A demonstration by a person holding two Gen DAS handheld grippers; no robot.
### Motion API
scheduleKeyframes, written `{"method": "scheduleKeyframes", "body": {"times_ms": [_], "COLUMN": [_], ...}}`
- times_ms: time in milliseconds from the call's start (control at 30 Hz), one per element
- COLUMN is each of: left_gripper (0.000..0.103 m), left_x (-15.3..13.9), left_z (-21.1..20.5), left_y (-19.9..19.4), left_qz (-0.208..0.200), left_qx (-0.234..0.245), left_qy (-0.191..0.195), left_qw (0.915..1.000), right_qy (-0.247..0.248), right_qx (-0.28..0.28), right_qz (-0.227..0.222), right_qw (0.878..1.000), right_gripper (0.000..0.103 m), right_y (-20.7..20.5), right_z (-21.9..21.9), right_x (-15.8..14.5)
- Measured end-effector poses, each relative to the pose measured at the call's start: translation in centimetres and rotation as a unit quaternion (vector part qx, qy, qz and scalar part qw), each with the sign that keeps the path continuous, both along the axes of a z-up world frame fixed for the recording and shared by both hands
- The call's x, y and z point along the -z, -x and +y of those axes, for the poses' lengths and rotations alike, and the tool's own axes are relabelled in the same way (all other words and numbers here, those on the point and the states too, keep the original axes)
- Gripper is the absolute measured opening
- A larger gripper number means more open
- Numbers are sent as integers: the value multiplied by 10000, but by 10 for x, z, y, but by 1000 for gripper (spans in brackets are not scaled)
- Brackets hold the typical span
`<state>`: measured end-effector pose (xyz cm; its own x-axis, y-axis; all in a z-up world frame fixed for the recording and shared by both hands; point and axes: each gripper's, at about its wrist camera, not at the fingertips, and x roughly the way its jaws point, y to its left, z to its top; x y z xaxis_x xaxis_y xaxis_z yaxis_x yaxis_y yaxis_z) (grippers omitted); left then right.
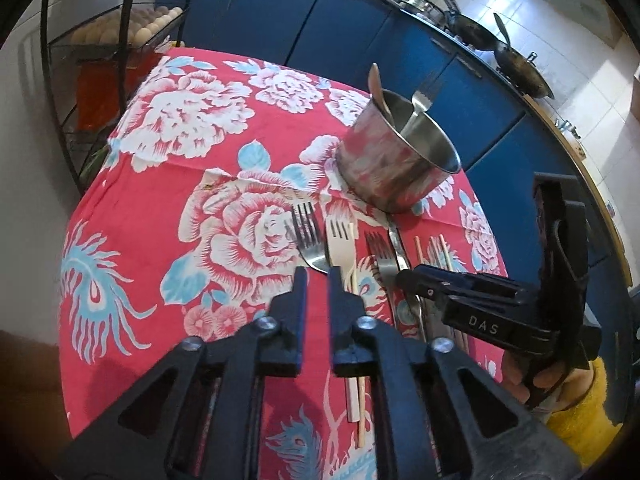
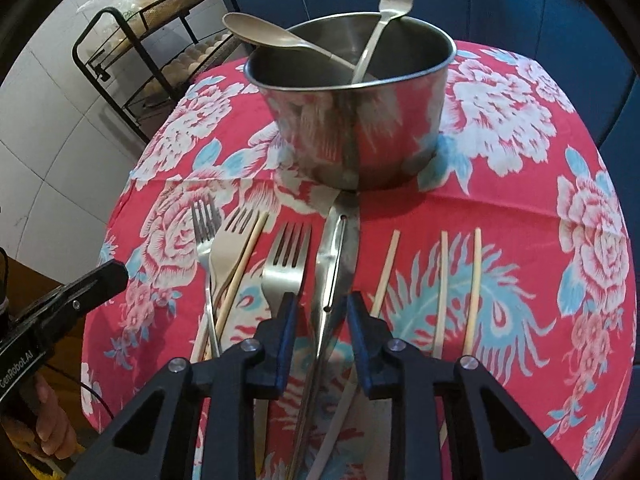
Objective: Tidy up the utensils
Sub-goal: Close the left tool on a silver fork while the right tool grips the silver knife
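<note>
Right gripper [image 2: 318,304] fingers open astride the metal tongs [image 2: 330,264], not pinching; left gripper [image 1: 318,276] fingers nearly closed, empty, over forks near pot [image 2: 352,120]

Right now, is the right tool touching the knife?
Apart. The right wrist view shows the right tool open, with cloth visible on both sides between its fingers and the knife lying between them.
</note>
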<state>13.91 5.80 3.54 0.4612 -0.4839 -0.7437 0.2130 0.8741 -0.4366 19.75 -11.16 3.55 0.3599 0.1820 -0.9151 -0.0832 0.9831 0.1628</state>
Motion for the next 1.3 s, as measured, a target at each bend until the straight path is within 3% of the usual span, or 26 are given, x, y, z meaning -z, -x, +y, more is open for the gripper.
{"method": "scheduleKeyframes", "body": {"times_ms": [233,400,633,933,1300], "left_gripper": [24,28,29,29,27], "left_x": [3,7,11,25,34], "left_z": [-6,-15,-33,-34,-27], "left_y": [-2,-3,-5,-33,-71], "left_qz": [58,144,116,210,213], "left_qx": [-117,-74,43,-194,140], "left_qy": [-175,-269,-391,-682,-55], "left_qw": [9998,9995,9992,9973,9997], "right_qy": [324,-264,-593,-895,-1068], "right_qx": [-183,-3,-13,-65,-123], "right_qz": [-24,-87,-410,-517,-545], "right_qw": [9993,9996,9974,9946,9927], "right_gripper": [23,22,22,17,17], "right_y": [-2,5,17,22,24], "right_z": [7,-10,-24,-29,-34], "right_x": [1,0,-17,-20,-18]}}
